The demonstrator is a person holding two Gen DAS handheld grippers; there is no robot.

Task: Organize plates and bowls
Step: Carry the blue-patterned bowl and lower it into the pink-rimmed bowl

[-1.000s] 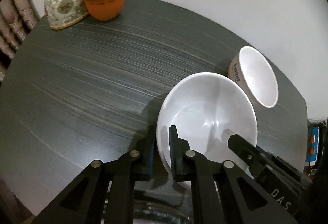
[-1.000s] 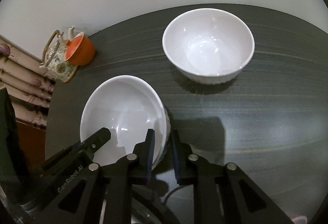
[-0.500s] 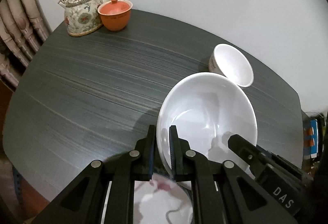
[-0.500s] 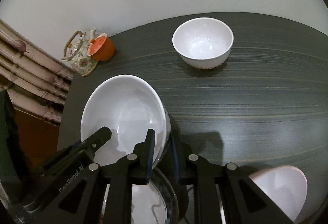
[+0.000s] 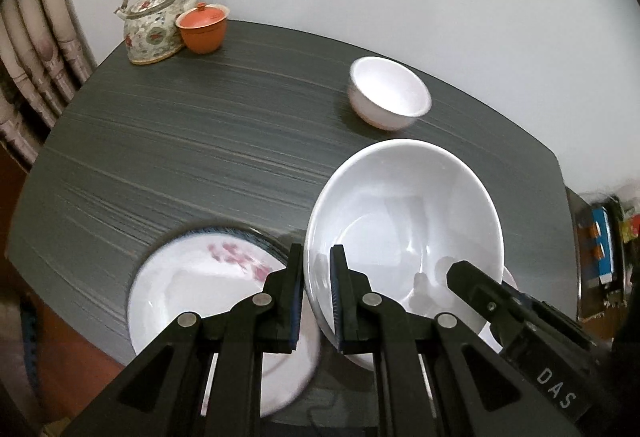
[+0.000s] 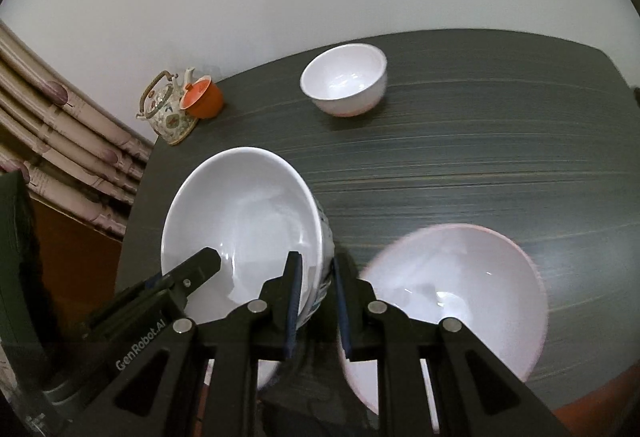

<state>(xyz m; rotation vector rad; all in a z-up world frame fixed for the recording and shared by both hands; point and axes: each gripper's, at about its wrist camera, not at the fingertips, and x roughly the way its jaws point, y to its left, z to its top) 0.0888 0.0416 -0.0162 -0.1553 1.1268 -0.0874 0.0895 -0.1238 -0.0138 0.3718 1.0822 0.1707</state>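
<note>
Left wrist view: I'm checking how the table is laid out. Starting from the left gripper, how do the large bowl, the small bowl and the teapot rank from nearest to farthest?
1. Large bowl: its rim is clamped in the left gripper.
2. Small bowl: mid-table, beyond the large bowl.
3. Teapot: far left corner, by the wall.

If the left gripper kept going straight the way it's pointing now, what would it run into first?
Probably the bare dark table, though depth is hard to judge. The left gripper is clamped on the near rim of the big white bowl, which travels with it. The flowered plate below sits nearer the camera, apparently short of that line.
</note>
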